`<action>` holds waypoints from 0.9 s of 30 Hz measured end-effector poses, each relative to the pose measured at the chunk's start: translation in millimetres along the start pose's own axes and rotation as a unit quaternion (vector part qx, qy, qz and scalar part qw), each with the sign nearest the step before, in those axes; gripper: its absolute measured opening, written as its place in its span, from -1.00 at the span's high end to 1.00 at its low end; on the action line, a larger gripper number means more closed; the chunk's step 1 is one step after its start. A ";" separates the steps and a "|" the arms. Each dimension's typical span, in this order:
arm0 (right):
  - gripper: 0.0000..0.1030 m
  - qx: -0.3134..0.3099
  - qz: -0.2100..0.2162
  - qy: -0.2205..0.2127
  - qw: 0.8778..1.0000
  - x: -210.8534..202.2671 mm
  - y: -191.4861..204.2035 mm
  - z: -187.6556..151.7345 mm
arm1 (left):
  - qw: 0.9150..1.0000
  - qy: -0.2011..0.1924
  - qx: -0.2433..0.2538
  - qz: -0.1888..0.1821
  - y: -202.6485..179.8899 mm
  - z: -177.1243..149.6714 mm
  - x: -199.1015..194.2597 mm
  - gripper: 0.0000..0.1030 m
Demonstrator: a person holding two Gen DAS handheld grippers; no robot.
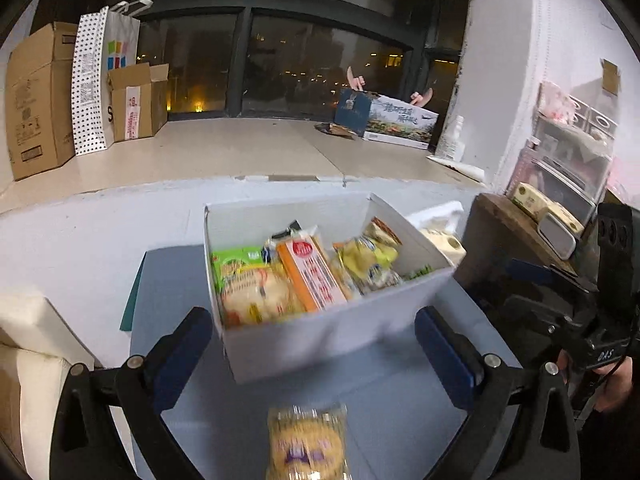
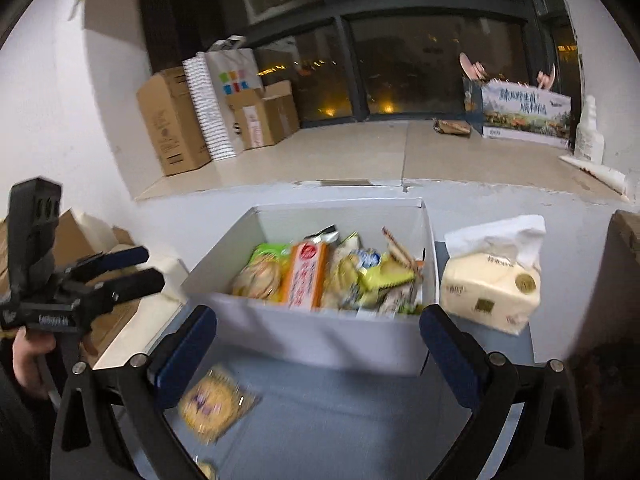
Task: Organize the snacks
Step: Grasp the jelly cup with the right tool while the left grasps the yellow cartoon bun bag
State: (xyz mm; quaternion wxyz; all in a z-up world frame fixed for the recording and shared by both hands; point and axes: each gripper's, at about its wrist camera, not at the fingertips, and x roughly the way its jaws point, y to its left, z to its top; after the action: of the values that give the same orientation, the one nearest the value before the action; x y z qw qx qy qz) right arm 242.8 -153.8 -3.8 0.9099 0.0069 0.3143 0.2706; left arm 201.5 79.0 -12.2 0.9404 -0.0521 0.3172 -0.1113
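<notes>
- Brown cardboard boxes stand far left by the dark window.
- A tissue pack sits near, on the right.
- A spotted bag leans between the boxes.

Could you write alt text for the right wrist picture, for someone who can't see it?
An open white cardboard box packed with snack packets sits between the open right hand-held gripper fingers. A round yellow wrapped snack lies on the blue-grey tabletop.

white open box on the blue-grey table, stuffed with snack packs, orange carton upright-ish in the middle, one yellow clear-wrapped cookie pack lying loose just in front of it
</notes>
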 end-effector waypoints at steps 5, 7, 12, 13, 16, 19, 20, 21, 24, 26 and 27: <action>-1.00 -0.009 0.033 -0.002 0.999 -31.1 17.2 -51.9 | 1.000 -0.014 -0.012 -0.011 -1.8 -44.0 -40.7 -1.00; -1.00 -0.007 0.050 0.006 0.999 -35.4 24.8 -74.4 | 1.000 -0.014 -0.022 -0.012 0.0 -61.5 -53.2 -1.00; -1.00 -0.030 0.072 0.049 0.996 -20.2 52.8 -119.1 | 0.999 0.003 -0.041 0.003 5.1 -112.7 -82.2 -1.00; -1.00 -0.041 0.075 0.058 0.995 -13.6 60.5 -127.3 | 0.999 0.007 -0.044 0.004 6.1 -121.8 -87.0 -1.00; -1.00 -0.072 0.089 0.077 0.990 3.5 82.9 -143.4 | 0.998 0.009 -0.055 0.007 9.8 -144.6 -101.0 -1.00; -1.00 -0.112 0.092 0.107 0.984 27.4 105.2 -152.2 | 0.997 0.016 -0.070 0.017 17.7 -163.4 -111.0 -1.00; -1.00 -0.122 0.088 0.120 0.981 36.9 111.3 -154.9 | 0.997 0.017 -0.072 0.021 19.4 -166.9 -112.6 -1.00; -1.00 -0.127 0.091 0.128 0.979 42.4 115.7 -157.6 | 0.997 0.018 -0.075 0.025 21.5 -169.3 -113.7 -1.00; -1.00 -0.127 0.107 0.140 0.976 59.1 124.5 -161.7 | 0.996 0.019 -0.088 0.030 28.8 -175.1 -114.7 -1.00; -0.99 -0.130 0.092 0.156 0.975 69.9 127.4 -164.8 | 0.995 0.020 -0.089 0.032 30.8 -176.5 -113.1 -1.00; -0.89 -0.128 0.095 0.161 0.974 73.5 127.0 -166.7 | 0.995 0.022 -0.088 0.033 30.6 -176.7 -111.5 -1.00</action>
State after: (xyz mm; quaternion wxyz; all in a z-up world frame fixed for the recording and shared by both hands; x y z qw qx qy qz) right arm 133.1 -35.1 -156.2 0.8112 -0.1230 0.4171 0.3909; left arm 13.1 130.8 -92.2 0.9281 -0.1219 0.3478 -0.0529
